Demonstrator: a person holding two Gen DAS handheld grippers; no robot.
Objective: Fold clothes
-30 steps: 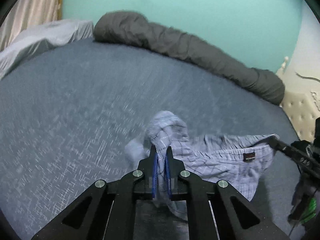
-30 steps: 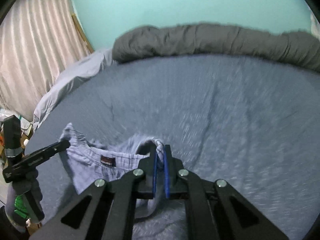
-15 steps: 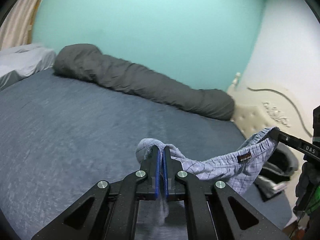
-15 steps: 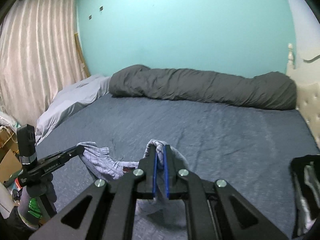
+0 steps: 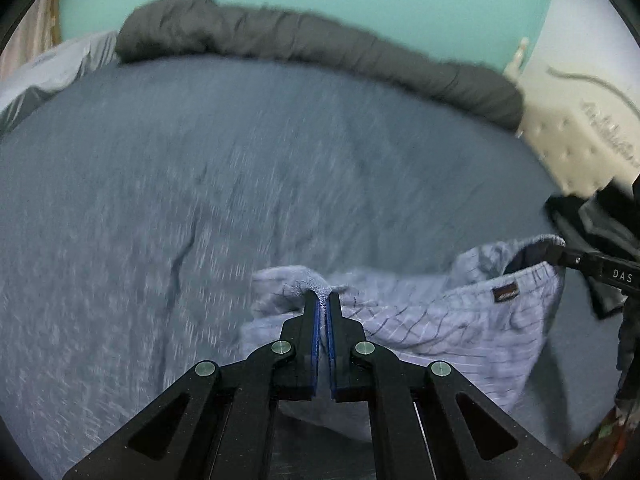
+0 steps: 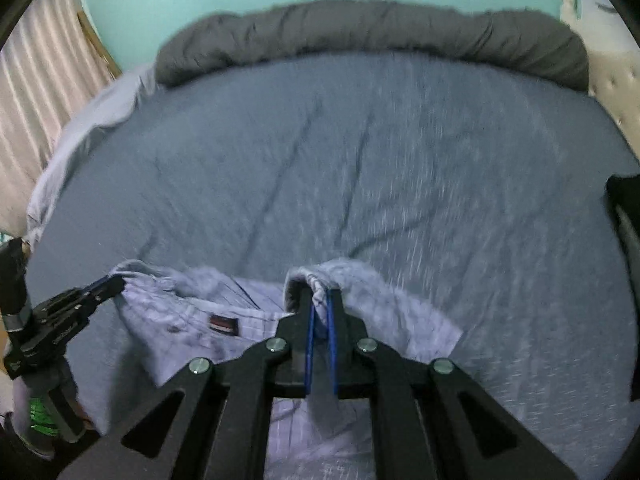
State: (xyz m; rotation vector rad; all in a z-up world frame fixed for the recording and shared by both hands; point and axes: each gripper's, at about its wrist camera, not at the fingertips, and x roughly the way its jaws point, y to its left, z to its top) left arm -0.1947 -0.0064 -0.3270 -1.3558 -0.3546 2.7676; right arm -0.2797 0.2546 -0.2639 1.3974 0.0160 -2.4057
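Both grippers, left [image 5: 323, 300] and right [image 6: 320, 294], had jaws clamped on the waistband of the pale-blue checked cotton shorts [image 5: 440, 320] over the grey-blue bed [image 5: 200, 200]; thin pinches risked slipping, bunching the fold.

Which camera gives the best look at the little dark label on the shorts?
The right wrist view. There the label faces the camera on the shorts, close to the middle, with its red stripe visible. In the left wrist view the label sits farther off toward the right edge, smaller and at a slant, so it reads only as a dark patch.
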